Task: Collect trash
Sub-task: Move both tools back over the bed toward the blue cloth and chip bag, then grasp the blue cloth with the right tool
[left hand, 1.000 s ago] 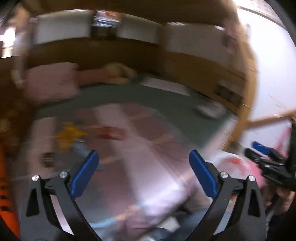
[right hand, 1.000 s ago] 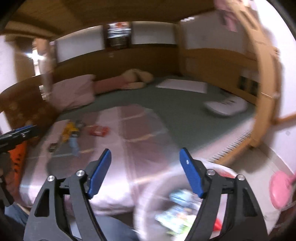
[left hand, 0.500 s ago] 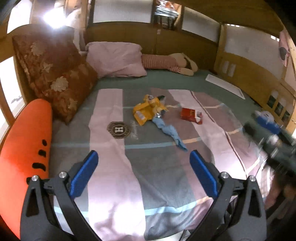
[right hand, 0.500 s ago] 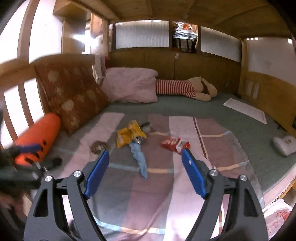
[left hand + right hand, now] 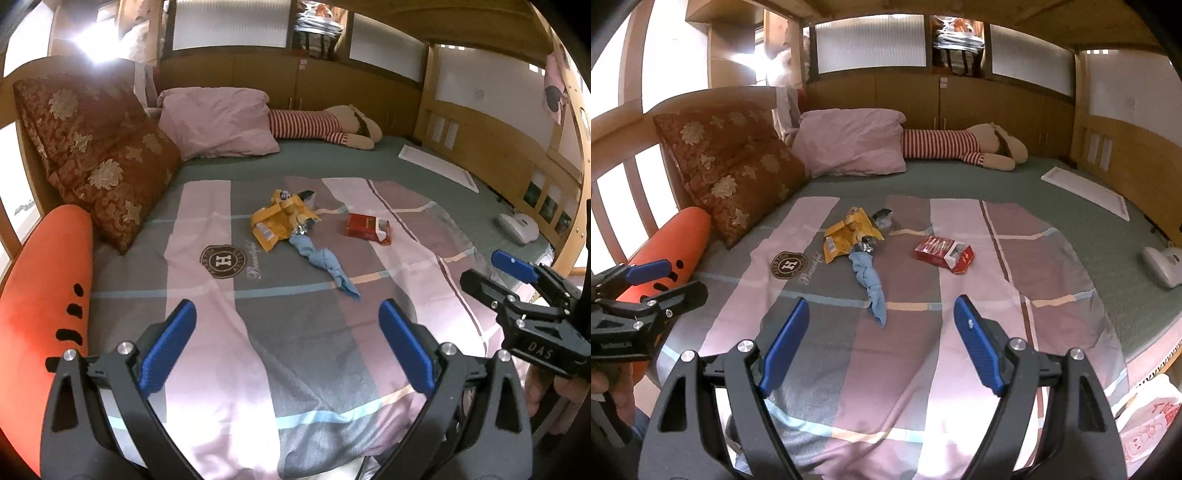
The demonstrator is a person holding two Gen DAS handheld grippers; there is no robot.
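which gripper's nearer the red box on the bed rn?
Right, by a small margin. The right gripper hangs open just short of the red box, which sits ahead, slightly right. The left gripper, also open, is farther left, beside the orange cushion.

Home bedroom, wooden-framed bed, pillows, plush toy, striped duvet

White bag cut off at right wrist frame corner — crumpled scrap behind yellow wrapper unidentifiable.
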